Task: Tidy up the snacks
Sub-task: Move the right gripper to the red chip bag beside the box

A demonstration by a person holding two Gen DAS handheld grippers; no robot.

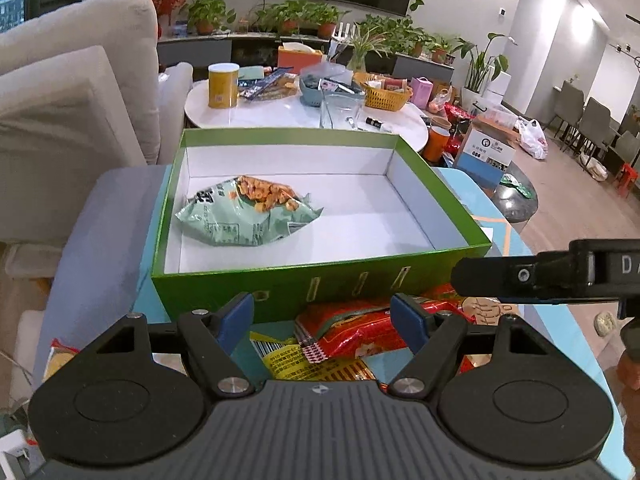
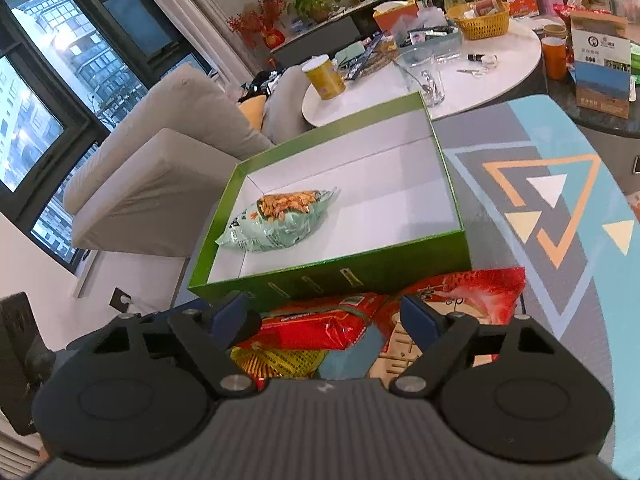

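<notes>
**One bag boxed, red ones next**

Pale green crinkly snack bag (image 1: 248, 216) already sits inside the shallow green cardboard box (image 1: 320, 276). Red foil snack packet (image 2: 320, 324) lies just in front of the box, long axis crossways. Right gripper (image 2: 328, 318) hangs over it, looks nearer; left gripper (image 1: 322, 316) too. Both spread wide, holding nothing.
</notes>
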